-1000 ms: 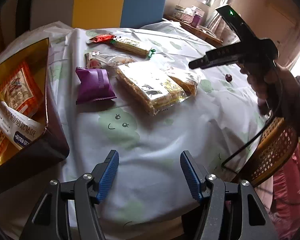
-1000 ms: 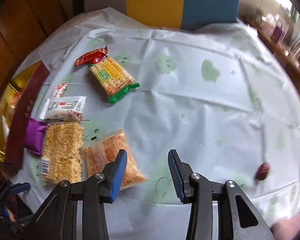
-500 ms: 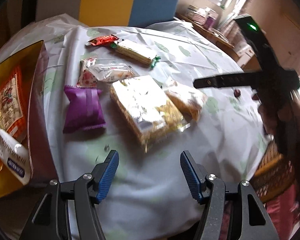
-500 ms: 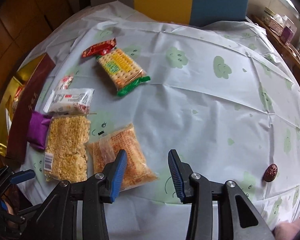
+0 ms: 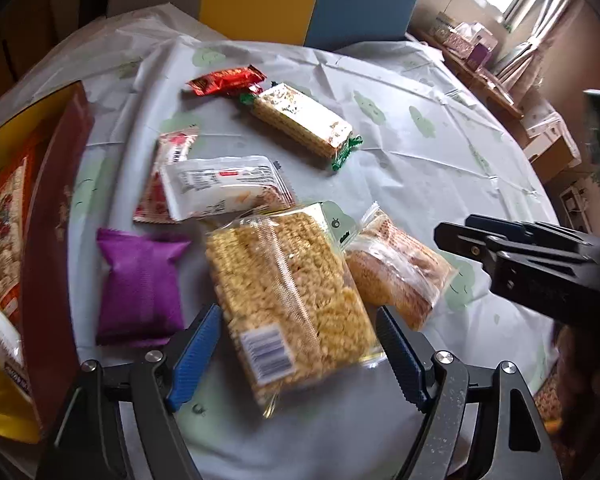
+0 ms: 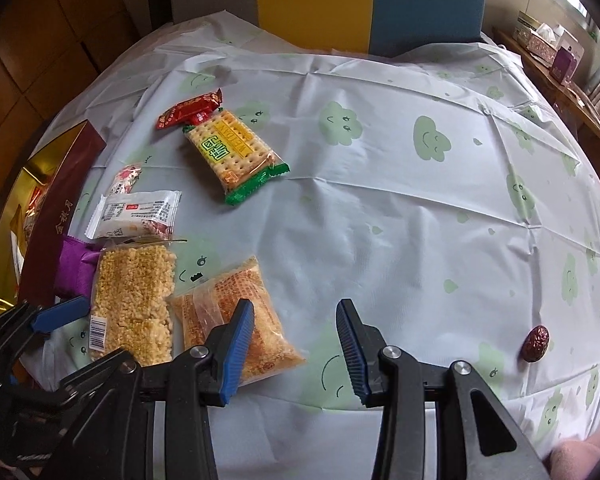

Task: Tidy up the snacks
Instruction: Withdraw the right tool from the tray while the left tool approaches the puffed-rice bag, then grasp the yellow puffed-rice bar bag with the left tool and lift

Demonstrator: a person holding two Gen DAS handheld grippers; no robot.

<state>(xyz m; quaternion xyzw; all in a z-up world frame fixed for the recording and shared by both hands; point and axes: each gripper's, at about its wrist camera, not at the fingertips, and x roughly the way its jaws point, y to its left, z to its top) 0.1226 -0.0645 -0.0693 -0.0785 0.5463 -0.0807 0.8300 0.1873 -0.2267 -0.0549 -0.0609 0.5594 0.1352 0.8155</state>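
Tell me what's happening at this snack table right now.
A person holds a gripper in each hand. The left gripper, jaws just opened wide, straddles the near end of the clear pack of yellow puffed-rice bars, not gripping yet. The right gripper hovers open and empty. The maroon-and-gold box already holds some packets.

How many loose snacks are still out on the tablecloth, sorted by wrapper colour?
Clear packs, 3: puffed rice cake pack, orange-filled bag, cracker pack with green ends
Red wrappers, 1: red candy wrapper
Purple, 1: purple packet
White, 1: white packet
Pink and white, 1: small sachet
Dark red, 1: foil-wrapped sweet
Total: 8
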